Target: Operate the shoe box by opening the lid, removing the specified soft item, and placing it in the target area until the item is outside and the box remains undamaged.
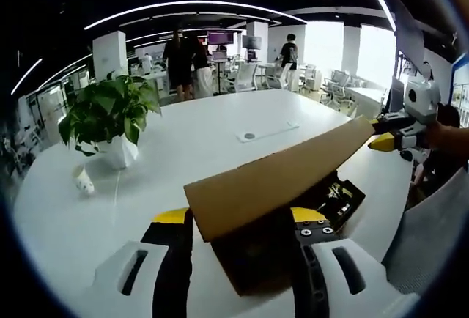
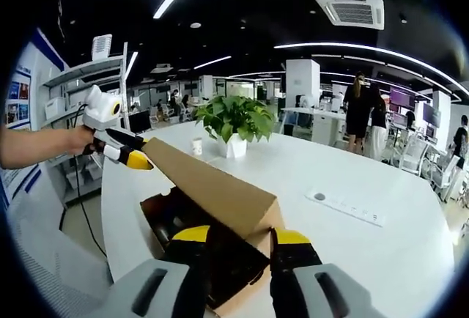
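A brown cardboard shoe box (image 1: 236, 283) (image 2: 236, 300) lies on the white table (image 1: 190, 149) (image 2: 381, 252). Its lid (image 1: 286, 171) (image 2: 212, 186) is raised at a slant over it. Something dark (image 1: 338, 198) (image 2: 170, 217) lies inside; I cannot tell what it is. My left gripper (image 1: 240, 215) (image 2: 136, 155) is shut on one end of the lid. My right gripper (image 2: 242, 236) (image 1: 384, 132) is shut on the other end. A hand and forearm (image 2: 44, 146) hold the left gripper.
A potted plant (image 1: 110, 116) (image 2: 234, 124) and a small paper cup (image 1: 83, 181) (image 2: 196, 146) stand on the table beyond the box. A flat socket plate (image 1: 267, 132) (image 2: 346, 206) lies in the tabletop. People (image 1: 179, 61) stand at the far desks. Shelves (image 2: 80, 105) stand beside the table.
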`<act>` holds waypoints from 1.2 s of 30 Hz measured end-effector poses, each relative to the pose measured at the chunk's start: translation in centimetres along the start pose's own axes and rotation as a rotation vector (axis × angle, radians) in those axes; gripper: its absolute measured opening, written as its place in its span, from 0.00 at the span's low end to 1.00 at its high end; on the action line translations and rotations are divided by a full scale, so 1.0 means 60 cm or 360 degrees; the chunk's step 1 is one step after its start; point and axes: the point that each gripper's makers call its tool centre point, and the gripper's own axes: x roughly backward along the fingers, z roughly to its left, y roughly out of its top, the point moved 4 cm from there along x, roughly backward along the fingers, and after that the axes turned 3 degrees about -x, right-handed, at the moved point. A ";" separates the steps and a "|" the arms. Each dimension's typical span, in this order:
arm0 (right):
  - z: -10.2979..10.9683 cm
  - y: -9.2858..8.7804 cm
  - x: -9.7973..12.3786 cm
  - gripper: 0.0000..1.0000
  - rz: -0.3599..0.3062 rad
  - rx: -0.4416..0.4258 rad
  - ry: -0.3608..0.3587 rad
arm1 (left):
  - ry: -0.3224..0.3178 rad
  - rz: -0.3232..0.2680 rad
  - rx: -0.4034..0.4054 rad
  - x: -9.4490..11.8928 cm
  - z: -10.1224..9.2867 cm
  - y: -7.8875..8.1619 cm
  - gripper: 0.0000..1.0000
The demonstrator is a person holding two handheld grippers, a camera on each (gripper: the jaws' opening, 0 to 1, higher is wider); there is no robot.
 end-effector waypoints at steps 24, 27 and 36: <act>-0.029 0.034 -0.022 0.27 -0.0031 0.0035 -0.0022 | 0.0038 -0.0018 -0.0032 -0.025 0.030 0.036 0.42; -0.032 0.036 -0.024 0.27 -0.0035 0.0034 -0.0024 | 0.0047 -0.0019 -0.0031 -0.028 0.033 0.039 0.42; -0.043 0.045 -0.033 0.27 -0.0043 0.0034 -0.0040 | 0.0095 -0.0013 -0.0060 -0.037 0.049 0.048 0.32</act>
